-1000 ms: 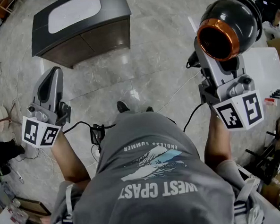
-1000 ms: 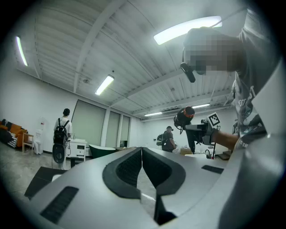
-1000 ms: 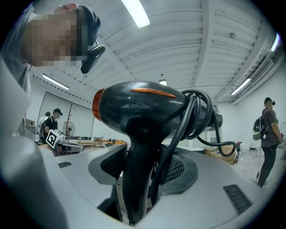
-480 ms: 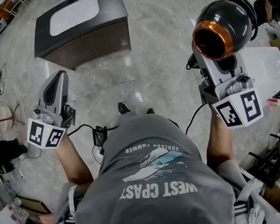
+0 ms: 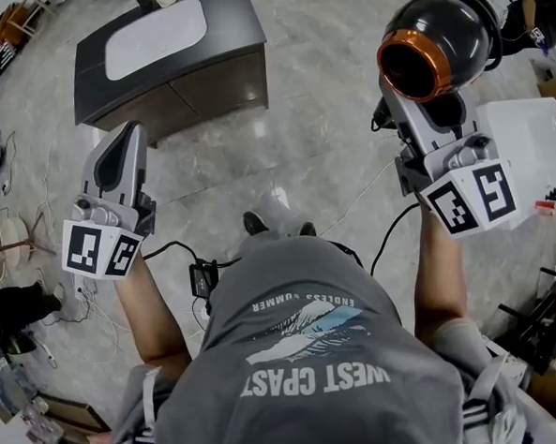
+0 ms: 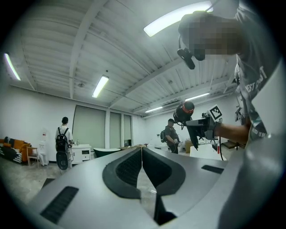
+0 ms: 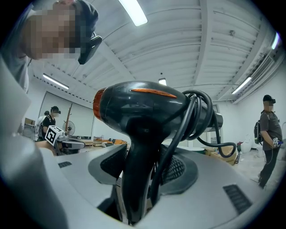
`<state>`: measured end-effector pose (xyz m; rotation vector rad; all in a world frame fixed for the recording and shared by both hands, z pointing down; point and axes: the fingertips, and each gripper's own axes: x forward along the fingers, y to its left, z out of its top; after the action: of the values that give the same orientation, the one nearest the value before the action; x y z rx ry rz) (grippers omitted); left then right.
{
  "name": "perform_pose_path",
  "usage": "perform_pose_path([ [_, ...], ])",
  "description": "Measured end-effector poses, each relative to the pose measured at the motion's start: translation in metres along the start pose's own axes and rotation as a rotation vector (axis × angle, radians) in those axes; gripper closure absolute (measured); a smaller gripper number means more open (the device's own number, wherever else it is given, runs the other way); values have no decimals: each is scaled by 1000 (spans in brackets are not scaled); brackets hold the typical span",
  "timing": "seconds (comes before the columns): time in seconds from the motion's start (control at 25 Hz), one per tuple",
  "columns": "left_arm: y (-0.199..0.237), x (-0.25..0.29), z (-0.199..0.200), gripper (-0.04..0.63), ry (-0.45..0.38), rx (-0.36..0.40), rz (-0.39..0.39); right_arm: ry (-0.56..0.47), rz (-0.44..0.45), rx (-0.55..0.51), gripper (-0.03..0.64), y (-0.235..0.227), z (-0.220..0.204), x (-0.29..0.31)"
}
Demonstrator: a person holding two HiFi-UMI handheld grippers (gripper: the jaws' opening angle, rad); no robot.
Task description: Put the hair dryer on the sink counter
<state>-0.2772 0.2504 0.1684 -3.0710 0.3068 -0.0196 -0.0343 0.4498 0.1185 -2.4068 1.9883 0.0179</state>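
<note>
Black, orange-rimmed hair dryer; dark grey-brown sink counter, white basin

Ahead and to our left the sink counter stands on the floor, with the basin sunk in its top. Our left gripper hangs just before the counter's near right corner, not touching it. Well apart, on our right, the hair dryer sits upright in the right gripper, its handle down between the jaws, its cord looped over its rear end. A box-shaped unit lies right of that gripper.
</note>
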Motion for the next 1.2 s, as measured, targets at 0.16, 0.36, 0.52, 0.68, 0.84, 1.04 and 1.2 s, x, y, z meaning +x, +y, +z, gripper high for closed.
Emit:
perform_pose_path([
  [0.16, 28, 1, 3, 574, -21, -6, -14, -13, -16, 11, 376, 9, 1, 25],
  [0.36, 57, 6, 1, 574, -31, -10, -27, -13, -20, 3, 376, 21, -1, 55],
  [0.52, 65, 10, -1, 574, -34, -24, -24, 3, 1, -8, 376, 21, -1, 74],
  [0.68, 74, 22, -5, 574, -28, -34, -2, 3, 26, -13, 376, 11, -2, 94],
  [0.84, 80, 35, -5, 574, -20, -40, 30, 11, 65, -3, 376, -6, -6, 118],
  [1.04, 91, 61, -4, 574, -18, -48, 79, 15, 111, 10, 376, -33, -9, 150],
  [1.2, 88, 88, -5, 574, -8, -43, 105, 21, 149, 13, 376, -60, -12, 170],
])
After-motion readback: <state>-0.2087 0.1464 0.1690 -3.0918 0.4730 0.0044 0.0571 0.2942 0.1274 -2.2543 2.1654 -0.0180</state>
